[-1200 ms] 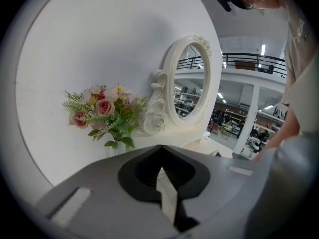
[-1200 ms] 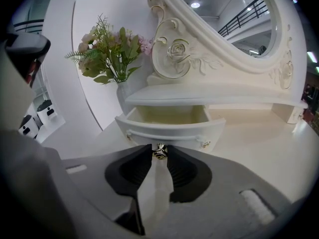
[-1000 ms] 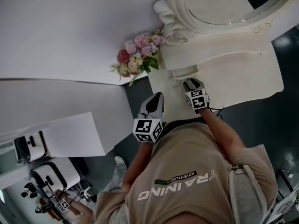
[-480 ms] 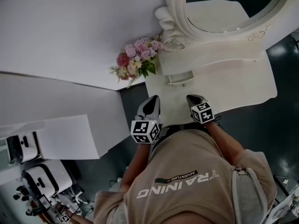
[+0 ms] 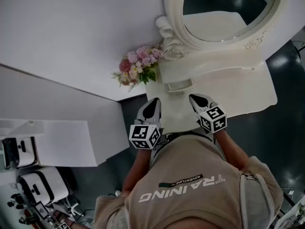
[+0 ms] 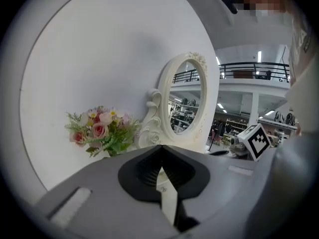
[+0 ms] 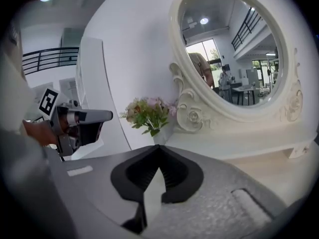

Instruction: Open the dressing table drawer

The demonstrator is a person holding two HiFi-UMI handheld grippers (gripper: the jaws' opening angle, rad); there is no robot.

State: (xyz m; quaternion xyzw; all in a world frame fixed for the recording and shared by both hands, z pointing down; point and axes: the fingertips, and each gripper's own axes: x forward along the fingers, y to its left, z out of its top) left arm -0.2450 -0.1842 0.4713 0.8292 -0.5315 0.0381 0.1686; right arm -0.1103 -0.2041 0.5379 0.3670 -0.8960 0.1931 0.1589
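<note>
Your head camera looks steeply down over your own shoulders onto the dressing table. Each gripper camera sits close behind its jaws, facing forward almost level. All three views share the mirror and flowers.

Pink flower bouquet, oval white-framed mirror, white wall

Bare tabletop is left free ahead and right of the right claw, ended by the mirror. Ahead-left of the left claw, passage is blocked by flowers and wall. A gap is seen between the claws.
</note>
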